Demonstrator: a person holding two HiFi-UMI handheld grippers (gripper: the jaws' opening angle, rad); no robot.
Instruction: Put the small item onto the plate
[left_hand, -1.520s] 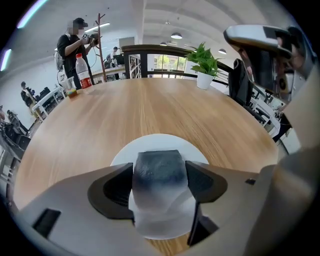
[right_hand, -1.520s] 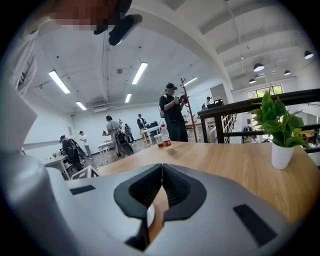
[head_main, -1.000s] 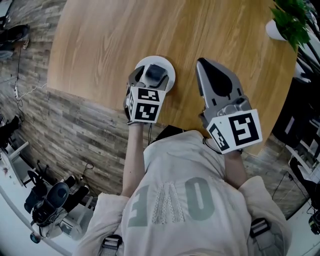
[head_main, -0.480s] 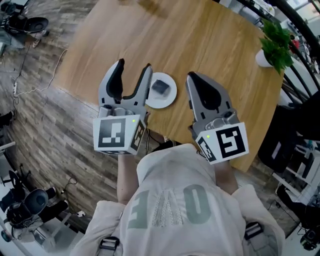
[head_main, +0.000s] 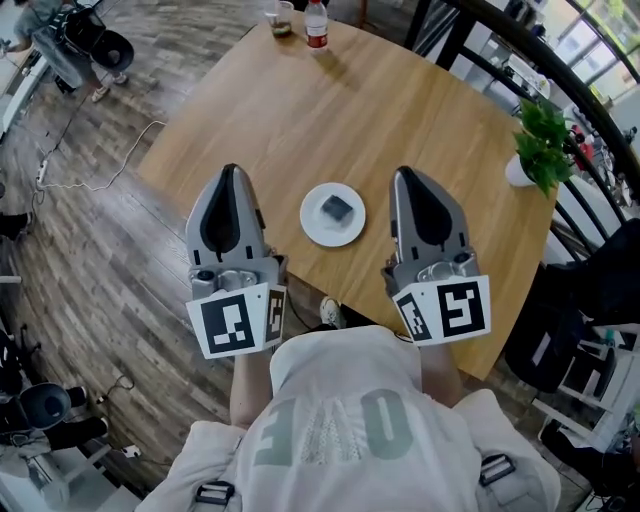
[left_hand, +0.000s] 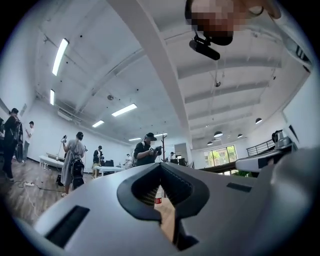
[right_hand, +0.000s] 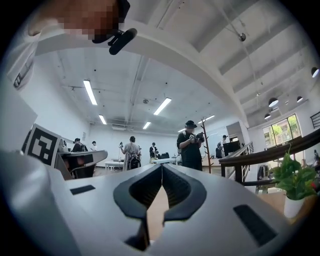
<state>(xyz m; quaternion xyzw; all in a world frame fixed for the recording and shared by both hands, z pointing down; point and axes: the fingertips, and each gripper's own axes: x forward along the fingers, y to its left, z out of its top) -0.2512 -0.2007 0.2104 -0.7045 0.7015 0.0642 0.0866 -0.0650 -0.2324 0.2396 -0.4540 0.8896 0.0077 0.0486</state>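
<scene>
A small dark grey item (head_main: 337, 209) lies on a white round plate (head_main: 316, 227) near the front of the wooden table (head_main: 400, 110). My left gripper (head_main: 230, 172) is held left of the plate, over the table's near edge, jaws shut and empty. My right gripper (head_main: 405, 174) is held right of the plate, jaws also shut with nothing between them. Both grippers stand apart from the plate. In the left gripper view the left gripper (left_hand: 160, 166) points level across the room, as does the right gripper (right_hand: 161, 168) in its own view; neither view shows the plate.
A potted plant (head_main: 540, 140) stands at the table's right edge. A bottle (head_main: 317, 22) and a cup (head_main: 283, 18) stand at its far edge. A black railing (head_main: 520, 50) runs behind at the right. Several people (right_hand: 190, 145) stand in the room beyond.
My left gripper has drawn back from the plate, leaving the item on it; its jaws were open half a second ago and are now shut. Both grippers sit nearer my body.
</scene>
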